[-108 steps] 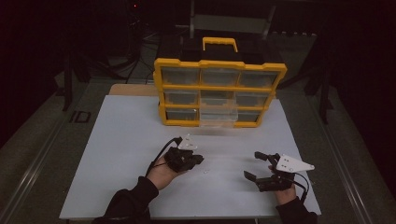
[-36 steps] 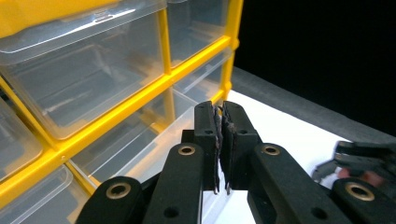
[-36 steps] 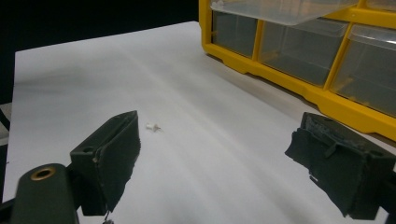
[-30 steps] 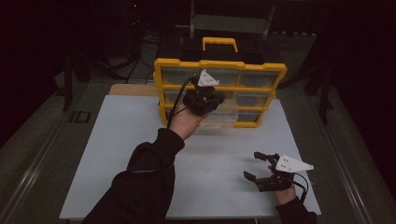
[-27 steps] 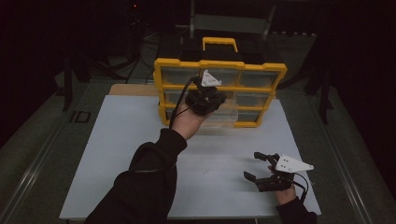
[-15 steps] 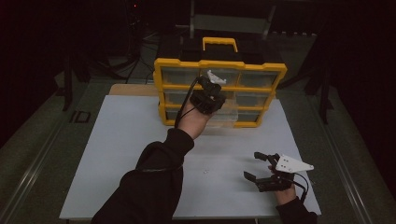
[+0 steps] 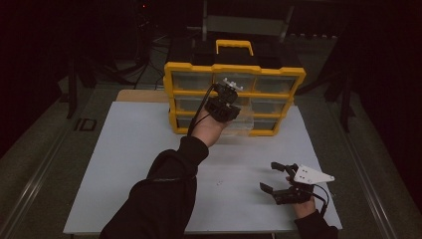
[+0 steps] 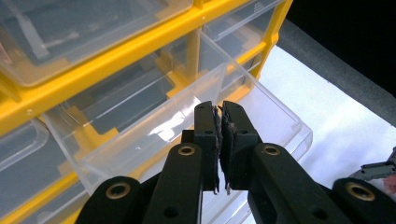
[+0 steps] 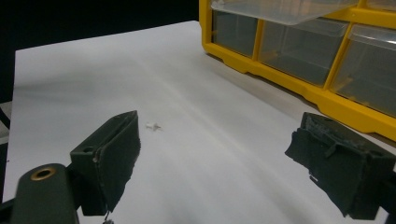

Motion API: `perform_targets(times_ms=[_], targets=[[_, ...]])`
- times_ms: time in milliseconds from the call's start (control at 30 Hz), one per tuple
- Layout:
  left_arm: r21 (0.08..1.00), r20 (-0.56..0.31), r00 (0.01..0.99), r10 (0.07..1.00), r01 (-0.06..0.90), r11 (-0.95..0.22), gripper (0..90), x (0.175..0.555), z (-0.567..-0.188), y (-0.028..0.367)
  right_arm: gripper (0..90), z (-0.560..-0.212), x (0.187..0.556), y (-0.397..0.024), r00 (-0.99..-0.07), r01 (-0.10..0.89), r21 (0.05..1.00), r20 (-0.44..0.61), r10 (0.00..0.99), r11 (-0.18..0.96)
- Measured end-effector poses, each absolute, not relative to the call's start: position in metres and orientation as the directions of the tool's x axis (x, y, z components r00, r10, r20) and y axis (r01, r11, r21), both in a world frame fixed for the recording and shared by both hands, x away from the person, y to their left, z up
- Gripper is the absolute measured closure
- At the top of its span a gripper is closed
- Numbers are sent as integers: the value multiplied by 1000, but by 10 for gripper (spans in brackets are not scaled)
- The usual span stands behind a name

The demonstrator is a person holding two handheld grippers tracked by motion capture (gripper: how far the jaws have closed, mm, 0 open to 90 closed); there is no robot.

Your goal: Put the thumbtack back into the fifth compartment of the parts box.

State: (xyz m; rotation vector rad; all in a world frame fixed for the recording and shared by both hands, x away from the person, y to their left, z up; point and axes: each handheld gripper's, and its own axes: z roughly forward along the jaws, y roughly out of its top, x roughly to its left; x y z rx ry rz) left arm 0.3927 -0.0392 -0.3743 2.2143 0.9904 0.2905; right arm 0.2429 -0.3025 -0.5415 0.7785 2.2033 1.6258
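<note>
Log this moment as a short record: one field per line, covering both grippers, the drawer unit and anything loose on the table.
left gripper: shut, nothing visible between the pads, held above the open drawer
right gripper: open, holding nothing, low over the table
open drawer: clear plastic, pulled out of the cabinet, looks empty
drawer cabinet: yellow frame, clear drawers, black-and-yellow handle on top, at the table's far edge
small white piece: lies loose on the table, ahead of the right gripper
table: white top
</note>
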Motion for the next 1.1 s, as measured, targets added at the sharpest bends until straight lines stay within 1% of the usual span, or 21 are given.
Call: perform_targets(times_ms=[200, 433, 533, 567, 633, 667, 767, 867, 900, 933, 967, 1000, 1067, 1100], targets=[[625, -58, 695, 716, 585, -517, 844, 396, -381, -45, 137, -542, 243, -302, -811, 249, 944, 81, 579, 217], [624, -65, 703, 708, 582, -521, 831, 398, -383, -46, 136, -542, 243, -303, -812, 248, 944, 80, 578, 218], [632, -69, 703, 708, 580, -514, 677, 397, -381, -45, 136, -542, 243, -303, -811, 250, 944, 82, 579, 217], [633, -67, 703, 708, 578, -515, 653, 397, -380, -45, 136, -542, 243, -303, -811, 250, 944, 81, 579, 217], [634, -73, 706, 704, 578, -514, 543, 396, -377, -45, 136, -542, 243, -303, -812, 248, 944, 79, 578, 219], [634, -70, 708, 702, 575, -517, 521, 396, -376, -45, 136, -541, 243, -303, -812, 249, 944, 81, 578, 217], [640, -57, 701, 711, 573, -513, 391, 393, -372, -44, 136, -541, 243, -302, -812, 248, 944, 80, 578, 217], [647, -61, 703, 709, 568, -508, 297, 391, -369, -43, 136, -541, 243, -302, -812, 249, 944, 80, 578, 219], [651, -63, 697, 714, 571, -500, 297, 389, -367, -42, 136, -541, 243, -302, -812, 248, 944, 80, 578, 218], [652, -63, 696, 715, 571, -498, 230, 389, -366, -42, 136, -541, 243, -302, -812, 248, 944, 80, 578, 218], [658, -63, 695, 716, 569, -494, 187, 388, -365, -41, 136, -541, 243, -302, -812, 248, 944, 80, 578, 217], [661, -64, 700, 711, 564, -495, 126, 387, -364, -41, 136, -541, 243, -302, -812, 248, 944, 80, 578, 218], [664, -56, 699, 713, 559, -496, 60, 384, -362, -39, 136, -541, 243, -302, -812, 247, 944, 80, 578, 217], [665, -62, 700, 711, 560, -494, 54, 383, -361, -38, 136, -541, 243, -302, -812, 248, 944, 81, 579, 216]])
